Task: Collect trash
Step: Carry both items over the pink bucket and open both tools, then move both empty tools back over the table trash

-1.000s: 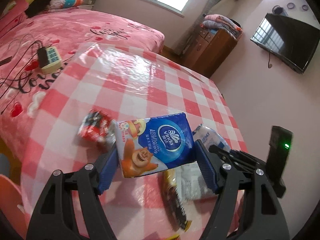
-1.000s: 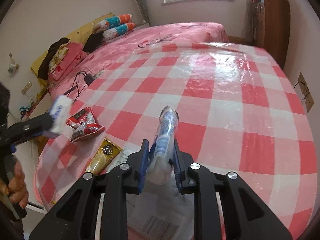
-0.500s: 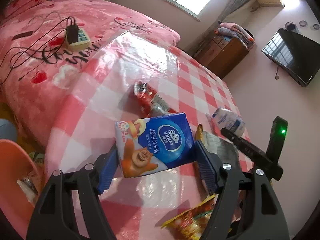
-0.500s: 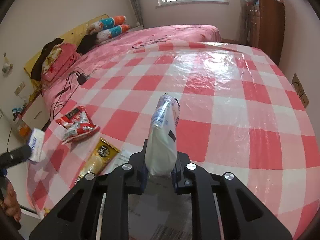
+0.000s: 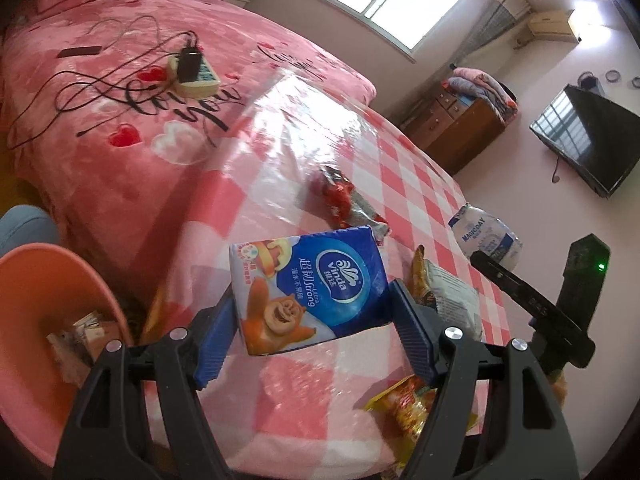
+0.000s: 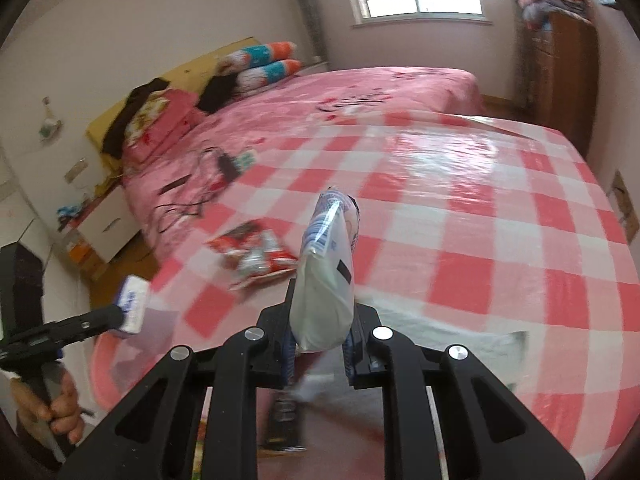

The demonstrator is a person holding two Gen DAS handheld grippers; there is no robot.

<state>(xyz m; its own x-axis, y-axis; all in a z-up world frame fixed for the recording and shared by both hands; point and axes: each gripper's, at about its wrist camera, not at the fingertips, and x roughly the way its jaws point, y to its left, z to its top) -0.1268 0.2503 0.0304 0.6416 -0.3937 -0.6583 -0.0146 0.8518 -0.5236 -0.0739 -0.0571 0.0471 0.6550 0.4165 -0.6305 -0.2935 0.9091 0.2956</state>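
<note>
The far half of the checked tabletop (image 6: 480, 208) lies bare, open for a pass. Nearer, the red snack wrapper (image 5: 340, 200), a yellow sachet (image 5: 420, 276) and a paper sheet (image 5: 456, 296) crowd the near edge. An orange bin (image 5: 44, 320) stands just beside the tabletop's left corner, its mouth open but partly filled. The bed (image 5: 100, 120) alongside carries a power strip (image 5: 196, 76) and what seem to be loose cables.

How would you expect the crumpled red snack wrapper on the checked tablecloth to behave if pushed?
The red snack wrapper looks empty and crinkled, so probably very light and floppy. On the glossy tablecloth it would likely slide rather than roll.
</note>
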